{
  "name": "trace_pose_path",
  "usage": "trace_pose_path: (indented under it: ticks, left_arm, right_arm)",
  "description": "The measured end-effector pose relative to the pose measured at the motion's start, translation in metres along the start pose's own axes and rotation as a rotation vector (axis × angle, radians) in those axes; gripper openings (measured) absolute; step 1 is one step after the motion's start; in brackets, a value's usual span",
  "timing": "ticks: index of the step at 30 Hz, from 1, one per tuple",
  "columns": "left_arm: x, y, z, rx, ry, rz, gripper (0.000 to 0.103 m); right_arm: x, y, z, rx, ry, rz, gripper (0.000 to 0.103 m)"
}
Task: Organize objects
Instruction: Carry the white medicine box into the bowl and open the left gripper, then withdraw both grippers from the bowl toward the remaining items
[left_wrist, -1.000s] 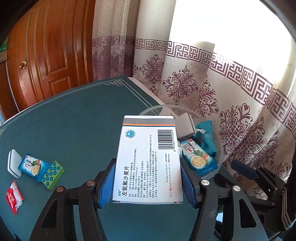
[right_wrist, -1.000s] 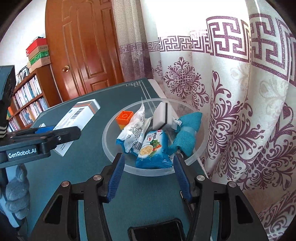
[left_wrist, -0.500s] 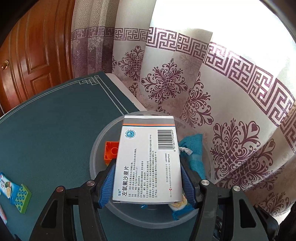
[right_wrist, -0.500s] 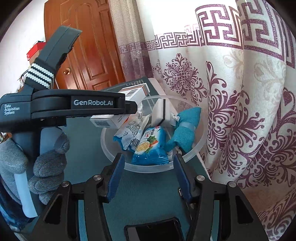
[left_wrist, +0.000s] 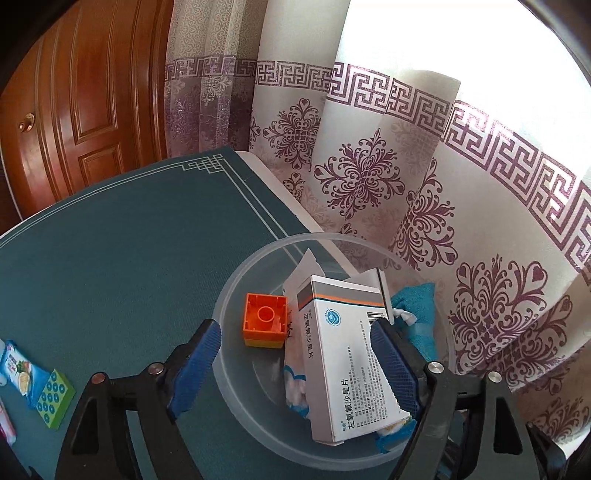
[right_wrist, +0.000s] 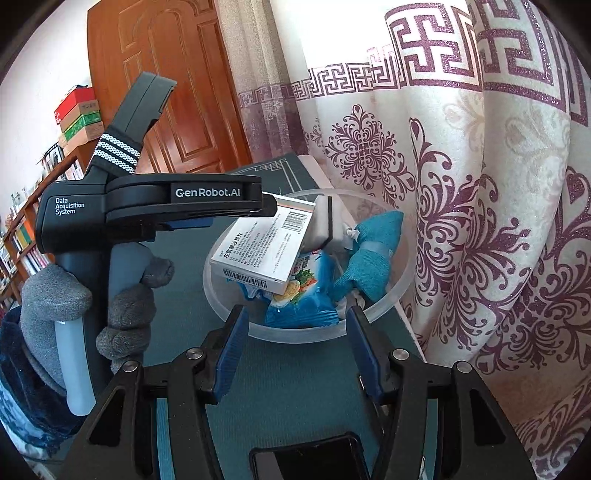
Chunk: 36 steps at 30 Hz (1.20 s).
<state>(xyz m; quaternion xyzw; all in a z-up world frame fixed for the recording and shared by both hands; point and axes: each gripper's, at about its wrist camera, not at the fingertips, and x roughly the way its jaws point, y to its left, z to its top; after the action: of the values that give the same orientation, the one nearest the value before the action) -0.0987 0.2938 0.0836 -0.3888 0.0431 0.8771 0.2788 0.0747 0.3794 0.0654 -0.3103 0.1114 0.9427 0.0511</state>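
A white medicine box (left_wrist: 343, 354) lies tilted inside the clear plastic bowl (left_wrist: 236, 398), on top of blue snack packets. My left gripper (left_wrist: 295, 369) is open above the bowl, its jaws wide apart on either side of the box, not holding it. An orange brick (left_wrist: 264, 325) and a teal cloth pouch (left_wrist: 417, 314) also lie in the bowl. In the right wrist view the box (right_wrist: 262, 251) rests on a blue snack packet (right_wrist: 303, 306) in the bowl (right_wrist: 391, 299). My right gripper (right_wrist: 295, 347) is open and empty at the bowl's near rim.
A blue snack packet (left_wrist: 20, 373), a green brick (left_wrist: 51, 398) and a red packet (left_wrist: 5, 424) lie on the teal table (left_wrist: 129, 258) at the left. A patterned curtain (left_wrist: 406, 184) hangs just behind the bowl. A wooden door (left_wrist: 74, 92) stands at the back left.
My left gripper carried the medicine box over the bowl, opened, and the box dropped into the bowl. The right gripper stayed at the bowl's rim.
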Motion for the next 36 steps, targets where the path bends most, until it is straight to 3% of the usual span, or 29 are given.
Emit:
trace_pose_path:
  ticks: [5,8,16,30,36]
  left_arm:
    - [-0.016,-0.002,-0.01,0.063,-0.027,0.051,0.087]
    - [-0.027,-0.004,-0.021,0.105,-0.05,0.061,0.092]
    - [-0.027,-0.026,-0.046,0.302,-0.094,0.164,0.094]
    - [0.021,-0.019,-0.01,0.233,-0.098,0.228,0.095]
    - [0.027,-0.02,-0.009,0.218,-0.071,0.198,0.097]
  right_arm:
    - [-0.002,0.001,-0.001,-0.004,-0.002,0.002,0.056]
    - [-0.002,0.001,-0.001,-0.001,-0.002,0.0,0.056]
    - [-0.001,-0.002,0.0,0.005,-0.002,0.0,0.056]
    - [0.005,-0.006,0.002,0.021,0.002,-0.004,0.056]
    - [0.003,-0.005,0.001,0.018,-0.002,-0.006,0.056]
